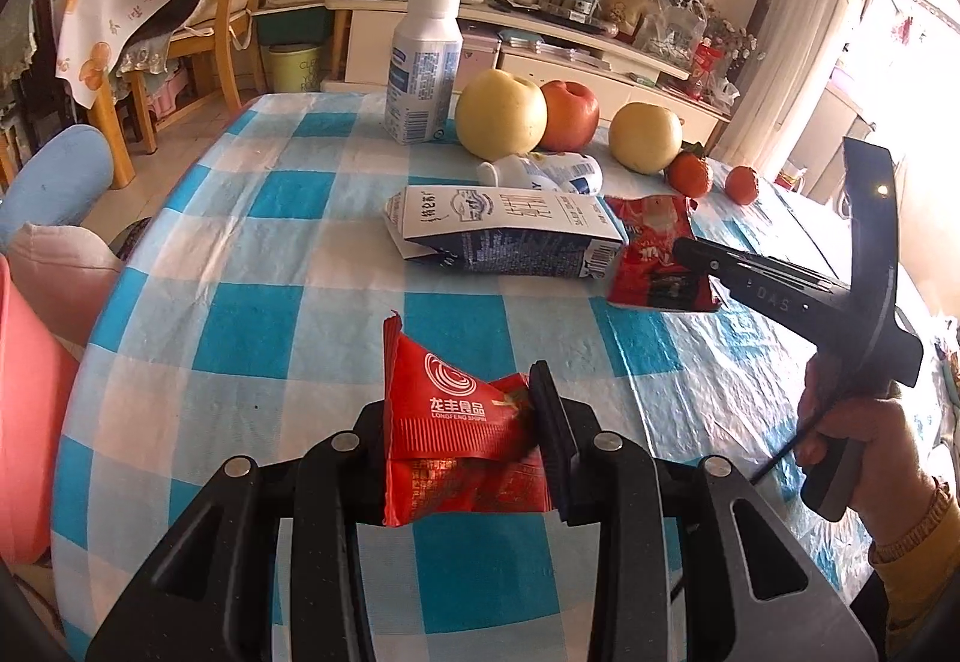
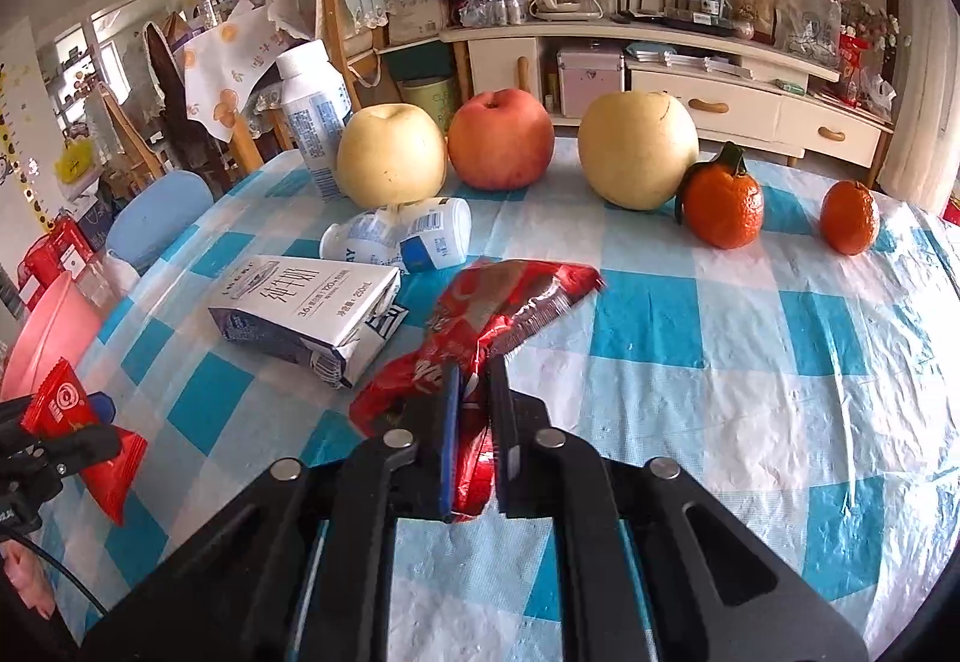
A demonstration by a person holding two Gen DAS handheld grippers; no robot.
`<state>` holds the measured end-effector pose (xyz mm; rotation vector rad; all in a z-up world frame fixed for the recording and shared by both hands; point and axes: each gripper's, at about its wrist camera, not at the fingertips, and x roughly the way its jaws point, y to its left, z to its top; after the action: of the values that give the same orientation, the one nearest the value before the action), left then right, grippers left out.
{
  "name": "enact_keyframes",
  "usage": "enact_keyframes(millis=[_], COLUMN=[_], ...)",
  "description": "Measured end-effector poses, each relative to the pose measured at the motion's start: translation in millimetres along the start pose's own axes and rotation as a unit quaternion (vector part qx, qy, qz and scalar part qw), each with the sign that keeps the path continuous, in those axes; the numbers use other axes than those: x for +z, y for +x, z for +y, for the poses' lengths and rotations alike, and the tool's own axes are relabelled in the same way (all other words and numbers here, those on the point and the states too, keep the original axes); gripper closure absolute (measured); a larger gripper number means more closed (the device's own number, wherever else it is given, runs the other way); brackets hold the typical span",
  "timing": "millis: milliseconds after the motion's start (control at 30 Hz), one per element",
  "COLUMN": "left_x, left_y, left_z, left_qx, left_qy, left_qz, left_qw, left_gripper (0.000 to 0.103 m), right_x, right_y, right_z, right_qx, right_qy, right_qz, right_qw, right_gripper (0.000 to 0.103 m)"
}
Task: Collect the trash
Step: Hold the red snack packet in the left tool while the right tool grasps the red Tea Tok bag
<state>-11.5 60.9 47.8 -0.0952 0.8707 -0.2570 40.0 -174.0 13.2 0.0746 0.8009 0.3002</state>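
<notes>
My left gripper (image 1: pixel 462 413) is shut on a red snack wrapper (image 1: pixel 447 422) with white lettering, held just above the checked tablecloth (image 1: pixel 240 254). My right gripper (image 2: pixel 476 399) is shut on the near end of a shiny red wrapper (image 2: pixel 510 302), whose far end trails toward the fruit. In the left wrist view, that right gripper (image 1: pixel 690 249) pinches the shiny wrapper (image 1: pixel 651 236) beside a flattened milk carton (image 1: pixel 504 236). In the right wrist view, the left gripper (image 2: pixel 60 443) sits at the left edge with its wrapper (image 2: pixel 57 407). A small bottle (image 2: pixel 402 236) lies tipped behind the carton (image 2: pixel 306 308).
An upright white bottle (image 1: pixel 423 68) stands at the back. Two yellow pears (image 2: pixel 390 152), a red apple (image 2: pixel 501 140) and two mandarins (image 2: pixel 723 206) line the far side. A pink basin (image 2: pixel 48 326) sits off the table's left edge, near a blue stool (image 2: pixel 159 218).
</notes>
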Motion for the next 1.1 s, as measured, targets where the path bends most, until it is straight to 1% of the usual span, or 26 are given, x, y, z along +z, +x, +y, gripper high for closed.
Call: enact_keyframes(millis=[67, 133, 167, 200, 233, 267, 300, 367, 433, 467, 533, 567, 600, 667, 767, 833, 867, 900, 1033, 1067, 1100], left_x=[1.3, 2.6, 2.3, 2.8, 2.7, 2.9, 2.9, 1.7, 1.4, 1.4, 1.4, 1.5, 1.2, 0.4, 0.0, 0.0, 0.2, 0.3, -0.3, -0.8, -1.3], left_y=[-0.5, -0.7, -1.5, -2.3, -3.8, -5.1, -5.7, -5.3, -3.8, -3.5, -3.0, -2.0, -0.8, 1.3, 5.5, 6.6, 7.1, 7.8, 8.3, 8.6, 8.7], left_z=[3.1, 4.8, 4.5, 4.9, 5.2, 5.1, 5.1, 4.1, 5.5, 6.0, 6.1, 6.4, 7.0, 8.4, 10.3, 11.0, 11.6, 11.9, 11.7, 11.7, 11.3], left_qx=[0.0, 0.005, 0.008, 0.009, 0.008, 0.008, 0.009, 0.013, 0.014, 0.014, 0.016, 0.018, 0.019, 0.02, 0.024, 0.025, 0.025, 0.024, 0.019, 0.02, 0.021], left_qy=[-0.007, -0.008, -0.007, -0.007, -0.008, -0.009, -0.007, -0.004, -0.006, -0.007, -0.005, -0.005, -0.005, -0.006, -0.01, -0.012, -0.013, -0.014, -0.014, -0.013, -0.011], left_qz=[-0.002, -0.004, -0.005, -0.006, -0.007, -0.007, -0.008, -0.008, -0.005, -0.004, -0.005, -0.004, -0.002, 0.001, 0.007, 0.008, 0.007, 0.008, 0.009, 0.011, 0.014], left_qw=[1.0, 0.9999, 0.9999, 0.9999, 0.9999, 0.9999, 0.9999, 0.9999, 0.9999, 0.9999, 0.9998, 0.9998, 0.9998, 0.9998, 0.9997, 0.9996, 0.9996, 0.9996, 0.9997, 0.9997, 0.9996], left_gripper=[0.066, 0.066, 0.066, 0.066, 0.066, 0.066, 0.066, 0.066, 0.066, 0.066, 0.066, 0.066, 0.066, 0.065, 0.066, 0.066, 0.066, 0.066, 0.066, 0.066, 0.066], right_x=[-0.2, -2.7, -3.5, -3.4, -3.1, -2.8, -1.8, 0.7, 3.1, 3.8, 4.0, 3.9, 4.2, 4.9, 3.2, 3.2, 3.4, 3.0, 1.6, 1.1, 1.0], right_y=[0.4, 1.7, 3.1, 5.1, 5.7, 5.5, 5.0, 5.8, 11.2, 14.8, 23.0, 27.6, 29.4, 34.8, 39.1, 39.7, 39.2, 39.6, 37.3, 35.6, 34.4], right_z=[1.9, 0.7, -2.2, -2.9, -3.7, -4.7, -5.7, -4.4, -2.3, -2.3, -3.3, -2.9, -0.4, 5.6, 11.8, 14.5, 16.3, 17.2, 17.1, 16.9, 17.6], right_qx=[-0.005, -0.018, -0.015, -0.011, -0.016, -0.022, -0.016, -0.01, -0.012, -0.013, 0.0, 0.003, -0.001, -0.014, -0.019, -0.023, -0.028, -0.033, -0.026, -0.028, -0.026], right_qy=[-0.008, 0.0, 0.01, 0.015, 0.02, 0.028, 0.037, 0.045, 0.049, 0.058, 0.077, 0.082, 0.077, 0.058, 0.034, 0.017, 0.006, -0.002, -0.012, -0.013, -0.016], right_qz=[0.006, 0.009, 0.012, 0.018, 0.019, 0.017, 0.014, 0.012, 0.022, 0.028, 0.042, 0.051, 0.049, 0.053, 0.052, 0.054, 0.054, 0.056, 0.056, 0.053, 0.05], right_qw=[1.0, 1.0, 1.0, 1.0, 0.999, 0.999, 0.999, 0.999, 0.998, 0.998, 0.996, 0.995, 0.996, 0.997, 0.998, 0.998, 0.998, 0.998, 0.998, 0.998, 0.998], right_gripper=[0.092, 0.09, 0.087, 0.083, 0.073, 0.043, 0.024, 0.023, 0.021, 0.018, 0.015, 0.011, 0.009, 0.008, 0.009, 0.02, 0.03, 0.03, 0.036, 0.044, 0.047])
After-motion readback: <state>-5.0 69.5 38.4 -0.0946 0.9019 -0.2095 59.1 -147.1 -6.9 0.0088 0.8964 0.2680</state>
